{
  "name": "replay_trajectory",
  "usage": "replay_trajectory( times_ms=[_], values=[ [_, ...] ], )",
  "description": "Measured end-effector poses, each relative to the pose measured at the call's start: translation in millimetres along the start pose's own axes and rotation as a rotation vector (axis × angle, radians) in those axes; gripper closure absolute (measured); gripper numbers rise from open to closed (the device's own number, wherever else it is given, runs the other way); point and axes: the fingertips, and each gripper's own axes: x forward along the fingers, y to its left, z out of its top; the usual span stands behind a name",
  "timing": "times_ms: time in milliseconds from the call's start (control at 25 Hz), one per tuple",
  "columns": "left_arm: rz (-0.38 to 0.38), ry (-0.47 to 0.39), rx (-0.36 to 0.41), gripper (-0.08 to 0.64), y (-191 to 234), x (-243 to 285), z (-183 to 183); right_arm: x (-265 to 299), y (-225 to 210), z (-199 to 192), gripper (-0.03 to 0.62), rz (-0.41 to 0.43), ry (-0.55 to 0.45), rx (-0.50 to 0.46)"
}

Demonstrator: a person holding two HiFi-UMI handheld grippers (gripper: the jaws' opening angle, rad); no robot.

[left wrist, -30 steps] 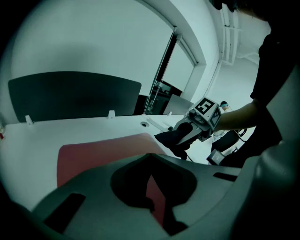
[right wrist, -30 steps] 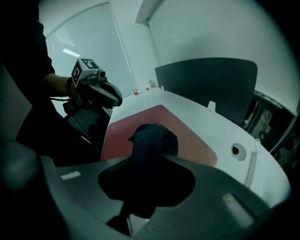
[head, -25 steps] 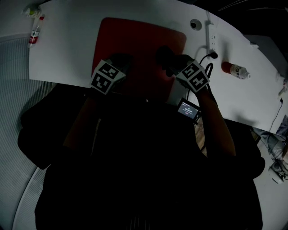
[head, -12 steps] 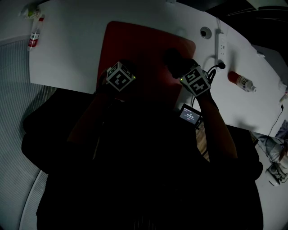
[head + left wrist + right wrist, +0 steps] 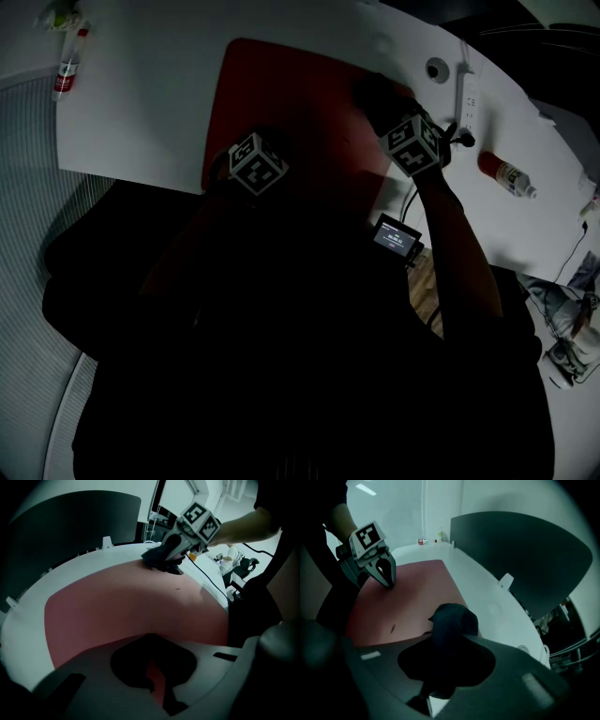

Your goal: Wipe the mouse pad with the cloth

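Head view: bottle [image 5: 506, 175] and power strip [image 5: 466, 84] right of mouse pad [image 5: 291, 103]; right claw [image 5: 165, 562] pinches cloth [image 5: 452, 620] (pad's far corner); left claw [image 5: 388, 582] pressed together.

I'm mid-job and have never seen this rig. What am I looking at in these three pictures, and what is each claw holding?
There is no robot arm here. A person holds a two-jaw claw in each hand, and the cubes with square markers are part of those claws. The top-down picture comes from a camera on the person's head. The other two cameras ride on the claws and look along their jaws.

On the white table lies a red mouse pad. A power strip and a bottle lie to its right.

The right claw is shut on a dark cloth, which rests at the pad's far right corner. The left claw is shut with nothing in it, its tips pointing down at the near left part of the pad.
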Motion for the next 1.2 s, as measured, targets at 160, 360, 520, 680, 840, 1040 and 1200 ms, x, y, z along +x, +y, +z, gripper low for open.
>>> replay_trajectory(
  times_ms=[160,360,520,680,840,1040,1200],
  values=[
    [-0.014,-0.025,-0.028,0.553,2.0,-0.6,2.7,14.7,6.2,-6.9,0.509,0.013,-0.003,-0.007],
    [-0.011,-0.018,-0.011,0.552,3.0,-1.0,0.7,14.9,26.9,0.5,0.509,0.102,0.025,-0.093],
    [-0.027,-0.015,-0.019,0.553,1.6,-0.8,2.3,15.6,105.8,12.6,0.509,0.239,0.008,-0.281],
    [-0.017,-0.012,-0.024,0.552,0.8,-1.0,0.6,14.3,181.4,17.0,0.509,0.370,-0.012,-0.452],
    [-0.023,-0.013,-0.029,0.554,0.5,0.1,2.8,14.7,170.1,8.8,0.508,0.365,-0.038,-0.462],
    [-0.020,-0.016,-0.040,0.554,1.8,-1.5,2.0,12.8,54.9,-13.6,0.508,0.130,0.011,-0.218],
    [-0.020,-0.024,-0.043,0.552,1.4,-1.8,2.2,3.9,12.2,-28.7,0.508,0.006,0.057,-0.084]
  ],
)
